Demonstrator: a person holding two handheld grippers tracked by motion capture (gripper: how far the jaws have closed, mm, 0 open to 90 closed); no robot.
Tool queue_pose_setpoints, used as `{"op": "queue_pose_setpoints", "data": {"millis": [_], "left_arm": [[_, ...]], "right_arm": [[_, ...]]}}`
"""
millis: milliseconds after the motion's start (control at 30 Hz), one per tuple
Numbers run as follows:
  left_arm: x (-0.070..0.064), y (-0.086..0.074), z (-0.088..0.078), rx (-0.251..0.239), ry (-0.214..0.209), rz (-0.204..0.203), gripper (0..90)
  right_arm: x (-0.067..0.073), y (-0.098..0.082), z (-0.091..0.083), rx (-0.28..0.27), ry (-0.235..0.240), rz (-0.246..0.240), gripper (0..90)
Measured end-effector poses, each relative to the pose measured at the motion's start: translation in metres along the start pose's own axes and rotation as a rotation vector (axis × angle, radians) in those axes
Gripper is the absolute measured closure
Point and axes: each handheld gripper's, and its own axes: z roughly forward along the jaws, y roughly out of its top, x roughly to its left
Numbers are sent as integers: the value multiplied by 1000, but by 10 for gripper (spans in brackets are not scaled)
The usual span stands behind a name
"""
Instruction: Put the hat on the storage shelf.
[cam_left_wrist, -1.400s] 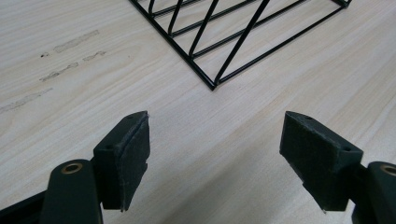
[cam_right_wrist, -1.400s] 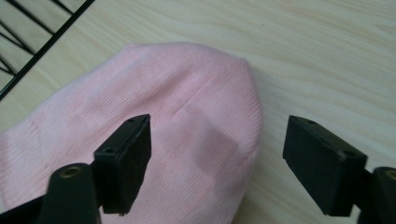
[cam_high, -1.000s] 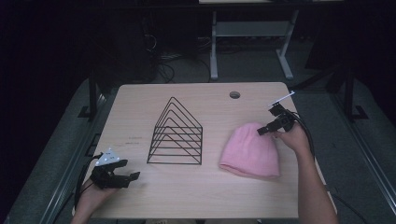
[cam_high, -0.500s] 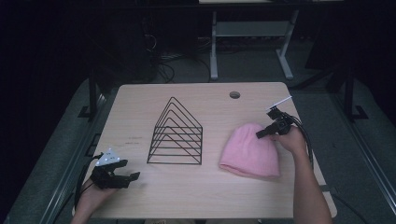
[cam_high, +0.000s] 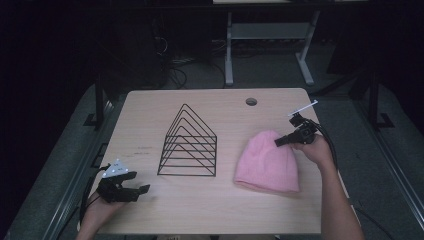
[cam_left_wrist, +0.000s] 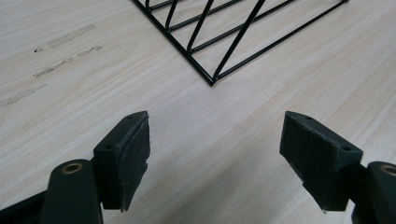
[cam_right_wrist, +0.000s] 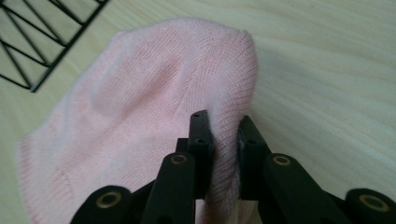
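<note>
A pink knit beanie (cam_high: 267, 162) lies flat on the right half of the wooden table (cam_high: 210, 210), and its rounded top (cam_right_wrist: 154, 93) faces the far edge. My right gripper (cam_high: 278, 143) has just closed on a fold of the beanie (cam_right_wrist: 223, 140) at its upper right side, and the knit bunches between the pads. A black wire rack (cam_high: 189, 143) of nested triangles stands at the table's middle. Near the front left corner my left gripper (cam_high: 142, 190) rests low over bare wood, jaws wide apart (cam_left_wrist: 215, 158), with a corner of the wire rack (cam_left_wrist: 212, 81) just ahead of them.
A round cable hole (cam_high: 251, 101) sits in the table near its far edge. Behind the table stand a white desk frame (cam_high: 265, 45) and loose cables on the dark floor. Faint scuff marks (cam_left_wrist: 56, 51) show on the wood left of the rack.
My right gripper's jaws have closed onto the upper right side of the beanie, pinching a fold of knit. The left gripper has kept still.
</note>
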Motion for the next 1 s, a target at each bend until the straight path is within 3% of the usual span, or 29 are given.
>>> {"op": "queue_pose_setpoints", "data": {"millis": [233,433,800,1000], "left_arm": [[0,0,0,-5,-9,-5,248],[1,1,-2,-6,-41,-31,251],[0,11,-9,1,-76,3,251],[-1,24,-18,-7,-116,28,251]], "right_arm": [[16,3,-26,-91,48,-55,801],[34,8,-44,-95,38,-108,802],[70,19,-85,-128,43,-205,802],[88,29,-113,-153,32,-247,803]]}}
